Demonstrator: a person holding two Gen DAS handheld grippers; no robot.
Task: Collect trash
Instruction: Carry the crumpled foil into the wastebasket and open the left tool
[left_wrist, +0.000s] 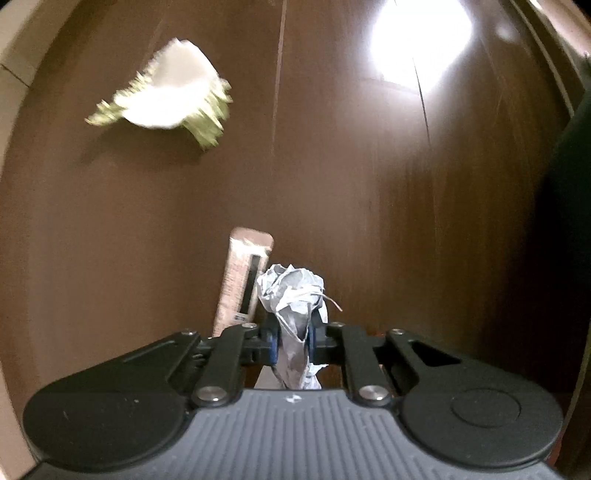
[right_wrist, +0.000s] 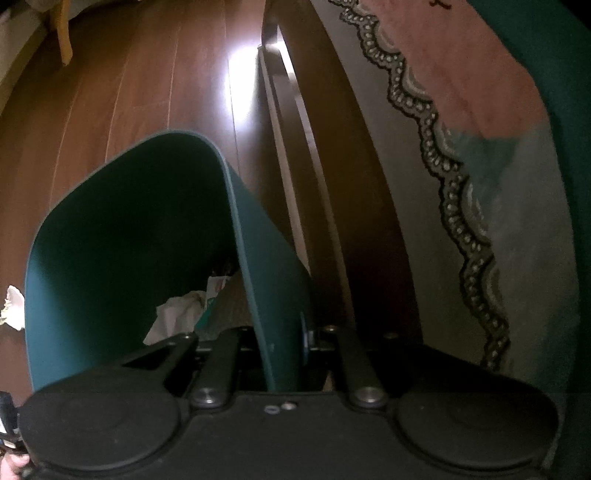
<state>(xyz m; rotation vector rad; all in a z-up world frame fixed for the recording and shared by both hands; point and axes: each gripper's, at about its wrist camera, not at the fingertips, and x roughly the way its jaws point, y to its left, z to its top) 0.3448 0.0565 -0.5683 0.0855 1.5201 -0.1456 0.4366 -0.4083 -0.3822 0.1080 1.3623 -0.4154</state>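
In the left wrist view my left gripper (left_wrist: 292, 338) points straight down at the brown wooden floor (left_wrist: 147, 240) and is shut on a crumpled grey paper ball (left_wrist: 291, 291), pinched between the blue pads. A flat pinkish wrapper (left_wrist: 242, 280) lies on the floor just left of the ball. A blurred white and green wrapper (left_wrist: 173, 92) lies farther off at upper left. In the right wrist view my right gripper (right_wrist: 286, 343) is shut on the rim of a dark green bin (right_wrist: 147, 221). White paper scraps (right_wrist: 177, 314) lie inside the bin.
A patterned pink and teal rug (right_wrist: 498, 166) lies at the right. A dark wooden strip (right_wrist: 295, 129) runs between rug and floor. A pale wooden furniture leg (right_wrist: 64, 33) stands at upper left. White trash (right_wrist: 13, 306) shows left of the bin. Glare (left_wrist: 421, 40) marks the floor.
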